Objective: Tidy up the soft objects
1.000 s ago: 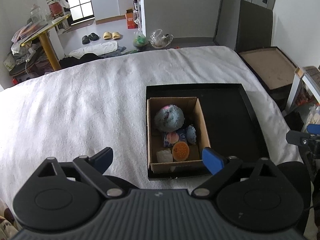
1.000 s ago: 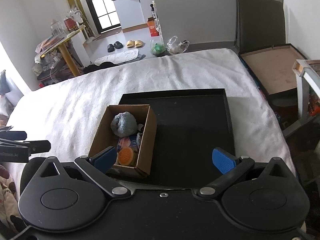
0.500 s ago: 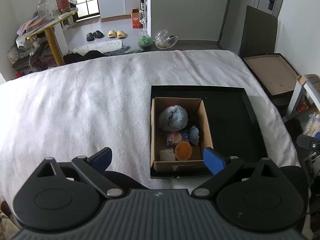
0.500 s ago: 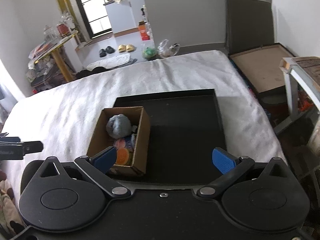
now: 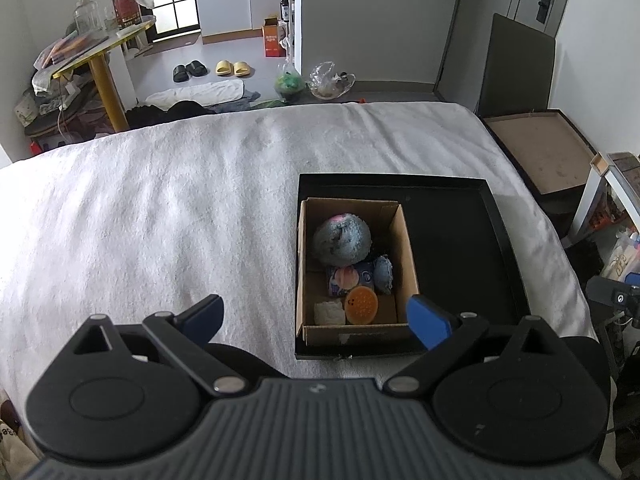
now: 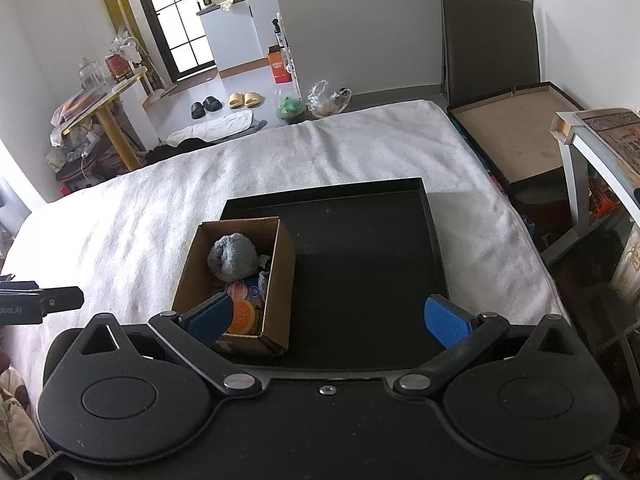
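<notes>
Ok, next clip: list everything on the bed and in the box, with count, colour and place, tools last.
White towel-like bed cover: one, white, under everything.
Shallow black tray: one, black, on the cover's right part.
Brown cardboard box: one, brown, open-topped, in the tray's left side.
Fuzzy grey-blue ball: one, box's far end.
Small grey-blue fuzzy piece: one, against the box's right wall.
Blue packet with a pink circle: one, mid box.
Orange dotted disc: one, near end.
White fluffy block: one, near left corner.
Left tool: open, empty.
Right tool: open, empty.
</notes>
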The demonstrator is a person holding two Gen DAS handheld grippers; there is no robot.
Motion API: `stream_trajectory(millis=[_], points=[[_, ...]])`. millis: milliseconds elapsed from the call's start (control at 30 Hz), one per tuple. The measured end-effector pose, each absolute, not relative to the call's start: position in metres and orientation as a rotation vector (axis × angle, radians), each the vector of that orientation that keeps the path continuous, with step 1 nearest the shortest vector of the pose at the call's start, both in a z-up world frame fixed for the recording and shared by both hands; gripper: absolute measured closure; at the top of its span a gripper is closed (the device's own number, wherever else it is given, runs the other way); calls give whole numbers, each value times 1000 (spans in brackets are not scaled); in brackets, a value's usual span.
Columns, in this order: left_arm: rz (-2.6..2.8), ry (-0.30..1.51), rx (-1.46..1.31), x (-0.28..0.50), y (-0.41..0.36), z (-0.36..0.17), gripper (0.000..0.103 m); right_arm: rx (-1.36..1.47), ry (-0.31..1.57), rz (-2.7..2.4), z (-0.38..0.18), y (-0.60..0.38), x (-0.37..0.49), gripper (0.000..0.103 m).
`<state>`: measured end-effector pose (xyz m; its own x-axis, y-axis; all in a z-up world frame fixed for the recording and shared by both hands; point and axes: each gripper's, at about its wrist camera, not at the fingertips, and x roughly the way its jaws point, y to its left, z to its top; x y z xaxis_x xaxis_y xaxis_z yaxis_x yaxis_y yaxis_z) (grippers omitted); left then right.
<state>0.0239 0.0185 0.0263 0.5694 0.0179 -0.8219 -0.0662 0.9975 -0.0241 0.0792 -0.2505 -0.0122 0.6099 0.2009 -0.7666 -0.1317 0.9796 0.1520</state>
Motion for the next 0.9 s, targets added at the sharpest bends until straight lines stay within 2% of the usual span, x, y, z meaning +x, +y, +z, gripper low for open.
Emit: stream_trajectory(millis=[900], points=[[45, 969, -67, 29, 19, 24, 5, 89, 909, 218, -11, -242, 83, 0]])
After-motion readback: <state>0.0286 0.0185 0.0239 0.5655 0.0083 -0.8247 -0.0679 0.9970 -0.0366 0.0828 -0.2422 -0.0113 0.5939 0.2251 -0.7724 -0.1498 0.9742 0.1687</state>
